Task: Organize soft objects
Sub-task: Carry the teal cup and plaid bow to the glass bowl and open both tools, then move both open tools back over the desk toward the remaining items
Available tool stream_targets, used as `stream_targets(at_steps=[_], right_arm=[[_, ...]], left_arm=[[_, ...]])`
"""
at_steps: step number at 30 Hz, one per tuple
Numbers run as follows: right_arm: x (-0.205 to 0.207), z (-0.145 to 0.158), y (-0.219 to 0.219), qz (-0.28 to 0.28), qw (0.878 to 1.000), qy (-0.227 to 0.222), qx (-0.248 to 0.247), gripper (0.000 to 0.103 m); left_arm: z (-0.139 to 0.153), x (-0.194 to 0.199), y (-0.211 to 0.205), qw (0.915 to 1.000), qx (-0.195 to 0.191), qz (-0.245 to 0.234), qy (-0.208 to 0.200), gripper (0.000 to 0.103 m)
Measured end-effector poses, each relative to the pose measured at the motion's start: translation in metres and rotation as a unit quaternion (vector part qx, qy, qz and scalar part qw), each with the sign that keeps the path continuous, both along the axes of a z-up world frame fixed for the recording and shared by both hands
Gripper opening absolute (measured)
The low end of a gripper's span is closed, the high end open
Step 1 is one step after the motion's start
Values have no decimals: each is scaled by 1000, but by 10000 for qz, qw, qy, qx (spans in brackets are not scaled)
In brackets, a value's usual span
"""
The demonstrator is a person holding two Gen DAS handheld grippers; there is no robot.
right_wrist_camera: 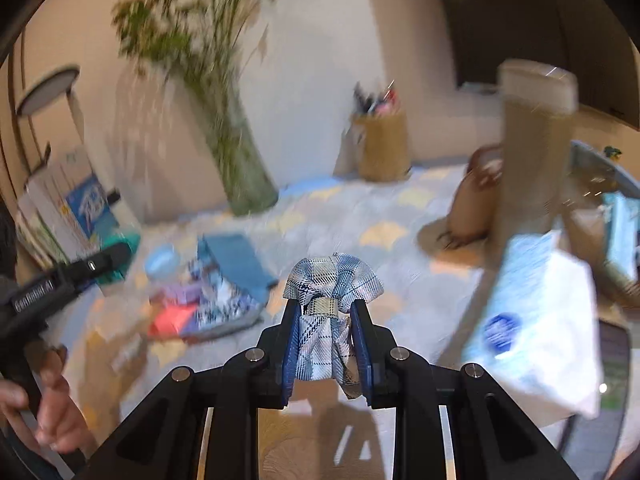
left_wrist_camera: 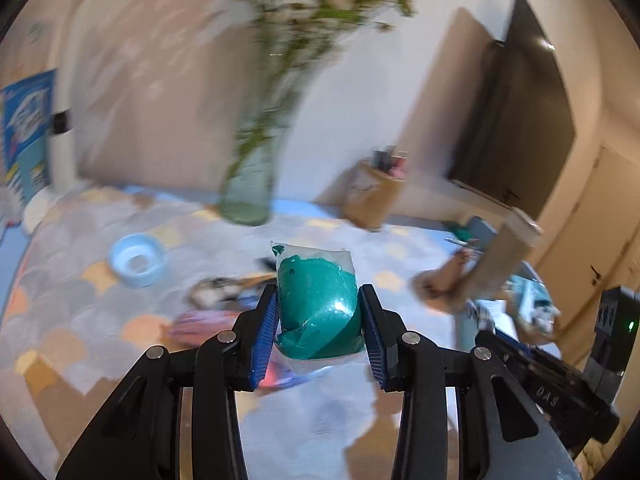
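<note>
My left gripper (left_wrist_camera: 319,304) is shut on a clear pouch of teal putty (left_wrist_camera: 316,304), held up above the patterned tablecloth (left_wrist_camera: 80,312). In the right wrist view my right gripper (right_wrist_camera: 325,312) is shut on a bunched blue-and-white plaid cloth (right_wrist_camera: 332,280) with a beige band around its middle, also lifted off the table. A blurred pile of soft things (right_wrist_camera: 208,304) lies on the table to the left: a blue folded cloth (right_wrist_camera: 238,264), pink and patterned pieces. The left gripper's body (right_wrist_camera: 60,280) and a hand (right_wrist_camera: 52,408) show at the left edge.
A glass vase with green branches (left_wrist_camera: 248,184) stands at the back. A light blue bowl (left_wrist_camera: 138,260) sits left of centre. A brown pen holder (left_wrist_camera: 372,196), a cardboard tube (right_wrist_camera: 532,152), a white tissue pack (right_wrist_camera: 536,328) and boxes (right_wrist_camera: 76,208) surround the area.
</note>
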State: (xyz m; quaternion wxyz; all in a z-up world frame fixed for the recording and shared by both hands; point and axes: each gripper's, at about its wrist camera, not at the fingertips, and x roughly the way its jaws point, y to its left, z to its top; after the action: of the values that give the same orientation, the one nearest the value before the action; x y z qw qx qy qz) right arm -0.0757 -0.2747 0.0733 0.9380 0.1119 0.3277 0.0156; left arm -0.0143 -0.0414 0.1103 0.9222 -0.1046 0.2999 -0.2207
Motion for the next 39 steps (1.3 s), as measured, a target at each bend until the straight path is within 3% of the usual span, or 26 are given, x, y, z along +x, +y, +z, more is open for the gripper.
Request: stream_targets(at_steps=[8,15,19,25,29,33,36,39], right_arm=[[-30,44,-83,-897,9954,-283,195,25],[-56,51,-191,-1830,9813,-118,583,25],[-56,62,-251,-2177,9730,-7,761,25],[-23,78,-303,-2294,9718,191,521,25],[12,73,-337,-2149,9719,445,856,25],[44,62,-352,-1892,9746,704,974,28],[59,50,-361,-1727,9743,937,1104,30],[51,46,-366,-1725,9726,978,1211,32]], left_arm=[[26,6,-120,9944,2,-1055,-44,37],[22,-10,-241,9776,283,-2083,125,37],[28,-24,-305,9661,550,-2522,-22,37],[35,-20,-372,9602,977,-2607,-212,37],[23,-5,-403,9643,1148,-2373,-232,39],[-1,6,-421,9679,1245,-2180,-86,50],[-11,8,-424,9639,1235,-2357,112,67],[-12,-3,-421,9616,1243,-2446,-14,71]])
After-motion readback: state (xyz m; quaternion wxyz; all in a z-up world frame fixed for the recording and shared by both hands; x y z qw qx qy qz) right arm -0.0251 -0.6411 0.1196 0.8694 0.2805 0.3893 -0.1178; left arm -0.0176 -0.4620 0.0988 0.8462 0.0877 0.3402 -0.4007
